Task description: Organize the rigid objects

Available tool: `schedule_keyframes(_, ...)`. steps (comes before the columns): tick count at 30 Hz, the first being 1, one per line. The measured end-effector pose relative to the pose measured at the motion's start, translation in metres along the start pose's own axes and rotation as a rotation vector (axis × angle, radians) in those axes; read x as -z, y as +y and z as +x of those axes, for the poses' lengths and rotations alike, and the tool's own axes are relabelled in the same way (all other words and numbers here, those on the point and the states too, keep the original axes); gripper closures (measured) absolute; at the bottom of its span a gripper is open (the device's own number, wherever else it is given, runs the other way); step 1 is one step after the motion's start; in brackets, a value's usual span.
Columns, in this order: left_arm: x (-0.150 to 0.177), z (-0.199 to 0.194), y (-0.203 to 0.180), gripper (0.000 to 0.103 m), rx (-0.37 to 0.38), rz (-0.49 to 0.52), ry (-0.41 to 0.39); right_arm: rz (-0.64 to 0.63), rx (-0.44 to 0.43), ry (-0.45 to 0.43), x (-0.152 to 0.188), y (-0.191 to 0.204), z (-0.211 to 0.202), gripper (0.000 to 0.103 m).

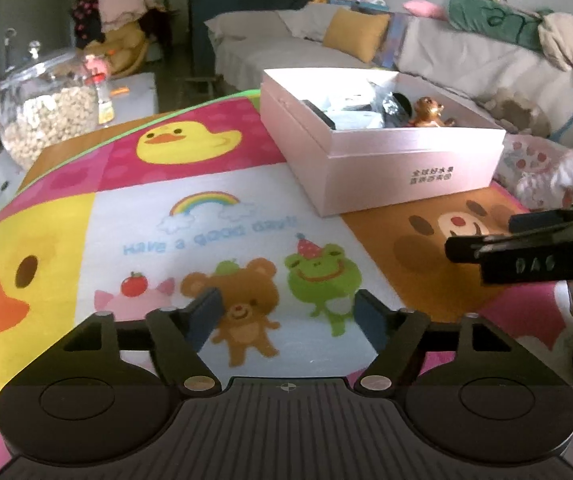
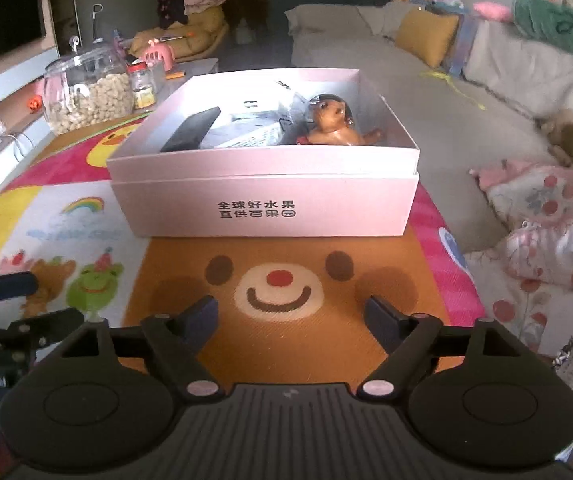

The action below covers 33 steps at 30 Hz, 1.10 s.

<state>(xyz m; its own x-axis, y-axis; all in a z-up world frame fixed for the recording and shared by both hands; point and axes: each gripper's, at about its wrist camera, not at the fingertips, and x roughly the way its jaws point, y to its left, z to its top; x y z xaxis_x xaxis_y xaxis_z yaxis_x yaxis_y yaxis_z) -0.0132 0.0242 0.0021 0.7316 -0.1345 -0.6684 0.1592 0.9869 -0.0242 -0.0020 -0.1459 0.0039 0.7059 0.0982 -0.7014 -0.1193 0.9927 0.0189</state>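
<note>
A pink cardboard box stands open on the cartoon play mat, straight ahead of my right gripper. Inside lie a brown figurine, a flat black item and some pale packets. The right gripper is open over the bear face with nothing between its fingers. My left gripper is open too, hovering over the small bear and frog prints and holding nothing. From the left wrist view the box sits at the upper right, the figurine shows inside, and the right gripper reaches in from the right.
A big glass jar of nuts and a small red-capped bottle stand beyond the mat's far left corner. A grey sofa with cushions runs along the right. A floral pillow lies by the mat's right edge.
</note>
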Motion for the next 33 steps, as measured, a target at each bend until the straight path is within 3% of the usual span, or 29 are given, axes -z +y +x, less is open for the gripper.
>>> schedule_keyframes(2,0.001,0.000,-0.003,0.022,-0.024,-0.033,-0.023,-0.030,0.046,-0.022,0.004,0.004,0.001,0.002)
schedule_keyframes(3,0.002,0.001,-0.005,0.022,-0.039,-0.042,-0.035,-0.024,0.063,-0.029,0.004,0.001,0.003,0.000)
schedule_keyframes(6,0.003,0.004,-0.012,0.021,-0.089,-0.046,-0.064,0.037,0.037,-0.022,0.003,-0.011,0.005,0.000)
schedule_keyframes(13,-0.003,0.012,-0.015,0.019,-0.138,-0.077,-0.070,0.013,0.032,-0.089,0.012,-0.013,0.002,0.000)
schedule_keyframes(33,-0.004,0.014,-0.018,0.018,-0.148,-0.086,-0.071,0.016,0.036,-0.090,0.010,-0.012,0.004,0.000)
